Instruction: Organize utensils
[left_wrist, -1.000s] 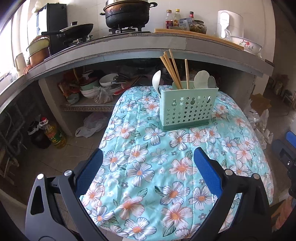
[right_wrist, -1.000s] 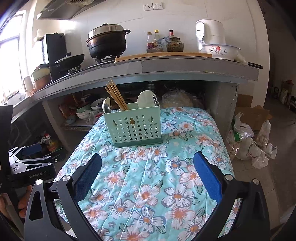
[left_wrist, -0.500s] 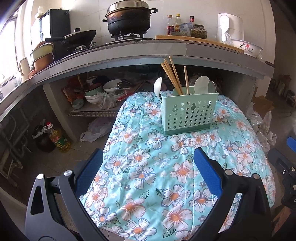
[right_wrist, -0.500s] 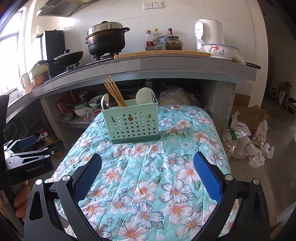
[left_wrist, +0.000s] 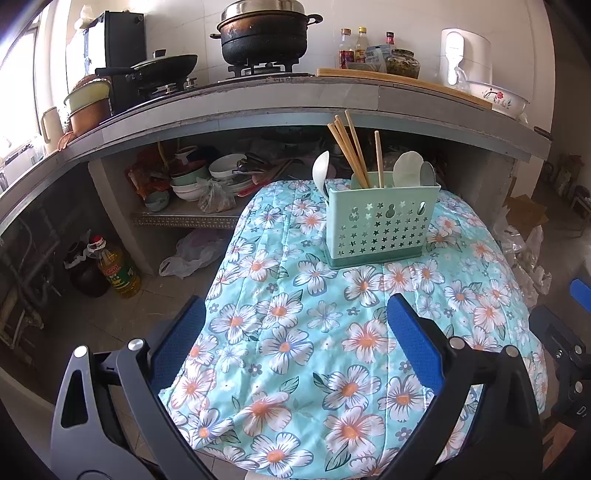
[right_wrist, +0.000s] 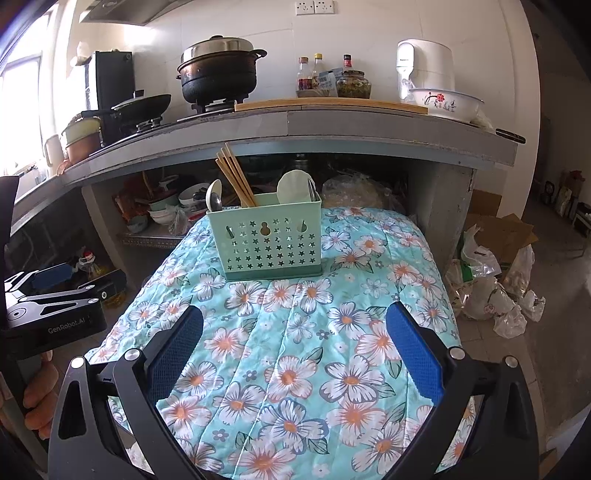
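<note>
Utensil caddy (left_wrist: 380, 225) w/ chopsticks (left_wrist: 349, 147), maybe spoons; counter (left_wrist: 258, 107) behind; both tools wide apart, empty.

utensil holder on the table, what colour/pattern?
Mint green utensil holder with star-shaped cutouts and a darker green base; clearest in the right wrist view.

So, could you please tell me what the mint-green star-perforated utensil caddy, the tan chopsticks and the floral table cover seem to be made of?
The mint-green star-perforated utensil caddy looks like moulded plastic: matte, uniform colour, cleanly cut star holes. The tan chopsticks seem wood or bamboo, unvarnished and dull. The floral table cover appears to be quilted fabric, with stitched seams and soft puckering.
</note>
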